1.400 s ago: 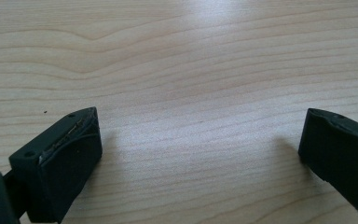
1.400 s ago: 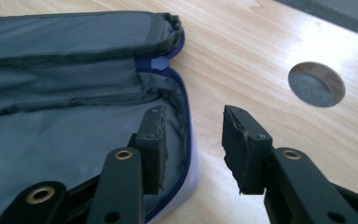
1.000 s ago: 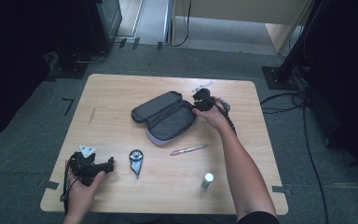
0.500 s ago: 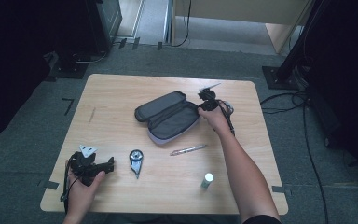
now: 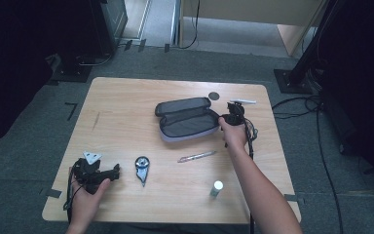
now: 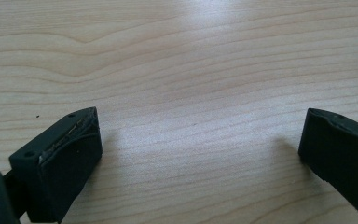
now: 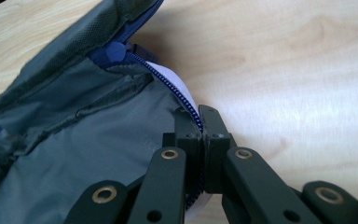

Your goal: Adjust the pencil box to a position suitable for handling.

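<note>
The pencil case (image 5: 185, 118) lies unzipped and splayed near the middle of the tabletop (image 5: 126, 112), toward its far half, the grey lining facing up. The right claw (image 5: 224, 120) sits at the case's right end. In the right gripper view its jaws have just been closing and now stand pressed together on the zipper edge (image 7: 186, 105) of the case, the blue zipper teeth running down between the two pads.

The left claw (image 5: 116, 170) rests at the near left corner of the tabletop, well apart from the case. In the left gripper view its jaws stand spread wide over bare wood, nothing between them.

On the near half lie a compass-like tool (image 5: 141, 168), a pen (image 5: 196, 156) and a small white-capped tube (image 5: 216, 188), all apart from both claws. A white marker (image 5: 242, 102) and a dark disc (image 5: 214, 95) lie just beyond the right hand (image 5: 233, 134).
</note>
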### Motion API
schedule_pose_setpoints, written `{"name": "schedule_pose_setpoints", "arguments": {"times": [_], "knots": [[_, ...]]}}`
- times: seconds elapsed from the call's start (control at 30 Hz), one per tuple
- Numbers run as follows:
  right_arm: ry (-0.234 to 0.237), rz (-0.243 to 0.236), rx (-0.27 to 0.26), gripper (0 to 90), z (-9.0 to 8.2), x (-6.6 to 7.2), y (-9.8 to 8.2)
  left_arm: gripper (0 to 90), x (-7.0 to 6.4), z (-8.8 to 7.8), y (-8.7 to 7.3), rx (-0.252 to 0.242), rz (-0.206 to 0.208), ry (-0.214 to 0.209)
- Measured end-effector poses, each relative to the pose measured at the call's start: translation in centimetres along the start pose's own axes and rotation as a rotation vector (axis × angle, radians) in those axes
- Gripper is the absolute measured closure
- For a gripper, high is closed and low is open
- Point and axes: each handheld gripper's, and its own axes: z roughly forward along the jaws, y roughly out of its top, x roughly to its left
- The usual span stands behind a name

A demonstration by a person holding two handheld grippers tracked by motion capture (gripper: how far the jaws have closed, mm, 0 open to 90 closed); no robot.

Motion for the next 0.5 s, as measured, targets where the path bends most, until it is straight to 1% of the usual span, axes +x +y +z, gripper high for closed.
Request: {"name": "schedule_pose_setpoints", "arguments": {"times": [0.03,0.1,0.13,0.2,0.23,0.27,0.3,0.33,0.37,0.4,0.43,0.47,0.5], "knots": [[-0.004,0.005,-0.004,88.8,0.0,-0.1,-0.4,0.0,0.0,0.0,0.0,0.0,0.0,0.0],[-0.008,-0.02,0.007,88.5,0.2,0.0,-1.4,0.0,0.0,0.0,0.0,0.0,0.001,0.0],[-0.011,-0.021,0.009,88.5,0.2,0.1,-1.7,0.0,0.0,0.0,0.0,0.0,0.001,0.0],[-0.004,-0.044,0.018,86.9,0.2,0.2,-2.6,0.0,0.0,0.0,0.0,0.0,0.001,0.0],[0.01,-0.042,0.026,84.0,0.1,0.2,-3.0,0.0,0.0,0.0,0.0,0.0,0.001,0.0],[0.037,-0.034,0.044,77.8,0.1,0.1,-3.2,0.0,0.0,0.0,0.0,-0.001,0.001,0.0],[0.084,-0.022,0.075,71.0,0.1,0.1,-3.2,0.0,0.0,0.0,0.0,-0.001,0.001,-0.001],[0.132,-0.018,0.109,66.8,0.0,0.1,-3.2,0.0,0.0,0.0,0.0,-0.003,-0.001,-0.001],[0.15,-0.026,0.104,64.7,-0.2,0.2,-3.1,0.0,-0.1,0.0,0.0,-0.003,-0.001,-0.001],[0.159,-0.048,0.088,61.5,-0.5,0.5,-3.0,0.0,-0.1,0.1,0.0,-0.003,0.0,-0.001],[0.159,-0.1,0.076,60.0,-0.8,0.9,-2.8,0.0,-0.1,0.1,0.1,-0.003,0.0,-0.001],[0.129,-0.16,0.066,60.1,-1.0,1.5,-2.6,0.0,-0.1,0.1,0.1,-0.002,0.001,0.0],[0.096,-0.232,0.046,59.7,-1.0,2.2,-2.4,0.0,-0.1,0.1,0.1,-0.001,0.002,0.0]]}}
